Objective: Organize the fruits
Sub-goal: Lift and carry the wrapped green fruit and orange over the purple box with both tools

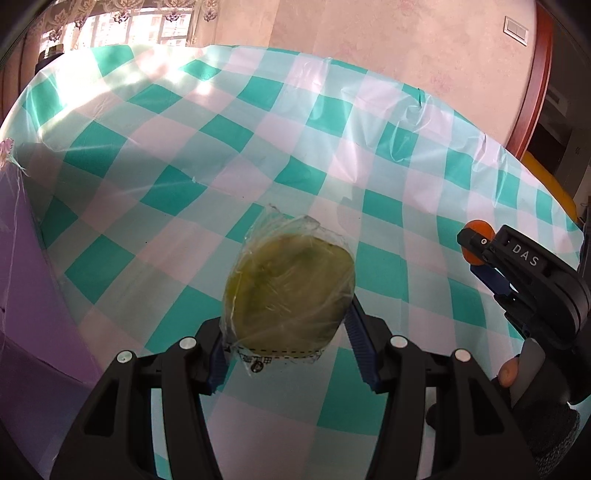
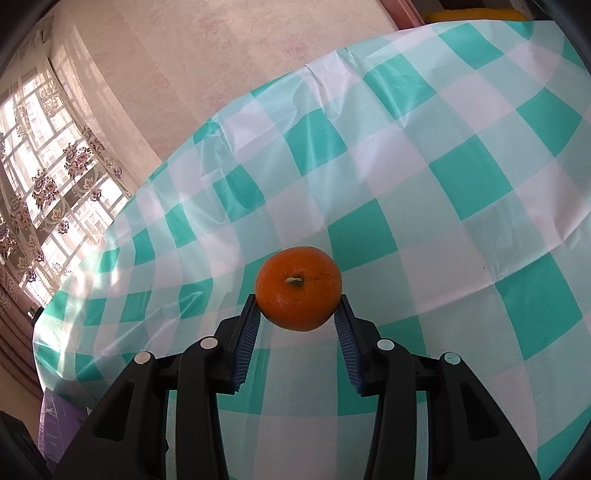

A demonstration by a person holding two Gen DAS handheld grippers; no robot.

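Observation:
My left gripper (image 1: 286, 317) is shut on a green fruit wrapped in a clear plastic bag (image 1: 290, 286), held above the green-and-white checked tablecloth (image 1: 184, 147). At the right edge of the left wrist view, my right gripper (image 1: 476, 254) shows from the side with an orange mandarin (image 1: 476, 226) between its fingers; a gloved hand (image 1: 535, 424) holds it. The right wrist view has the mandarin (image 2: 298, 286), stem end facing the camera, clamped between the blue pads of my right gripper (image 2: 298, 314) above the cloth (image 2: 443, 184).
A purple box (image 1: 33, 295) stands at the table's left edge and shows again as the purple box (image 2: 61, 417) in the right wrist view. A pink wall (image 1: 406, 48) runs behind the table, with a curtained window (image 2: 40, 177) to the left. A yellow object (image 2: 476, 14) lies past the far edge.

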